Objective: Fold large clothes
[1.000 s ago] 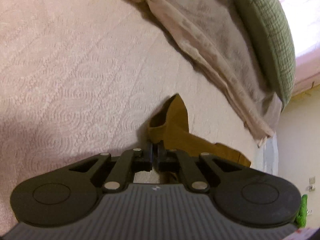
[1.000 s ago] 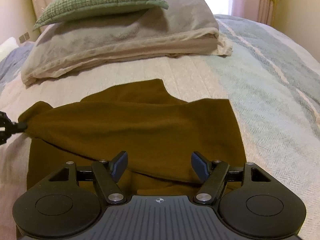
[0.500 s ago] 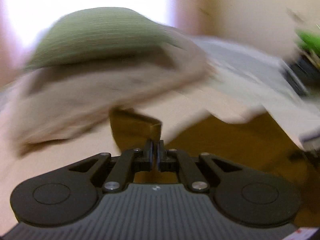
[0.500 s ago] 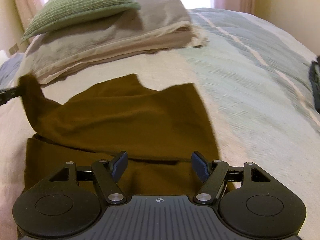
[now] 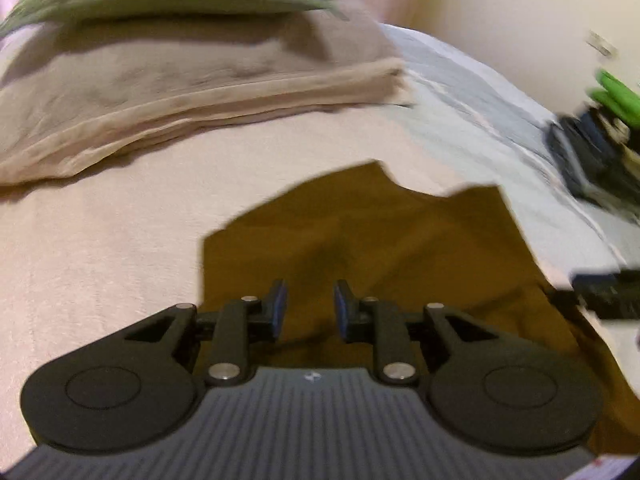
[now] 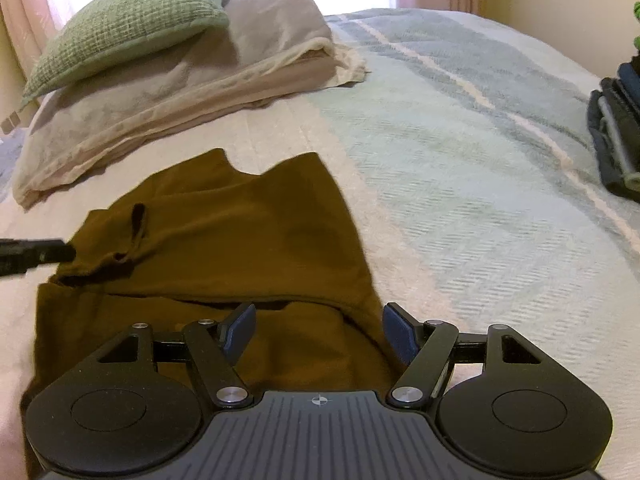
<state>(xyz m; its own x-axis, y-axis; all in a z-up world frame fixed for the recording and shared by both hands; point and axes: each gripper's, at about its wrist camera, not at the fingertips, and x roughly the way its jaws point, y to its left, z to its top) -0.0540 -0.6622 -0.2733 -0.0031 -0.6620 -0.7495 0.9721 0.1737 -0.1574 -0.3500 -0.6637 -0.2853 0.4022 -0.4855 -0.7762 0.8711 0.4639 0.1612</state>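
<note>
Brown garment [image 6: 224, 248] under right hand-held gripper [image 6: 320, 334].

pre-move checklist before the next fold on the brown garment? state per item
1. Left gripper released: ok. Its fingers have just been opening, and nothing sits between them.
2. Right gripper ready: ok, open wide and empty above the near edge of the brown garment.
3. Sleeve folded in: ok, it lies across the garment's left part, near the left gripper's tip in the right wrist view.
4. Fold flat: not ok, the sleeve end is bunched and creased.
5. Garment clear of the pillows: ok, bare bedspread between them.
6. Bottom hem aligned: cannot tell, both grippers hide it.
</note>
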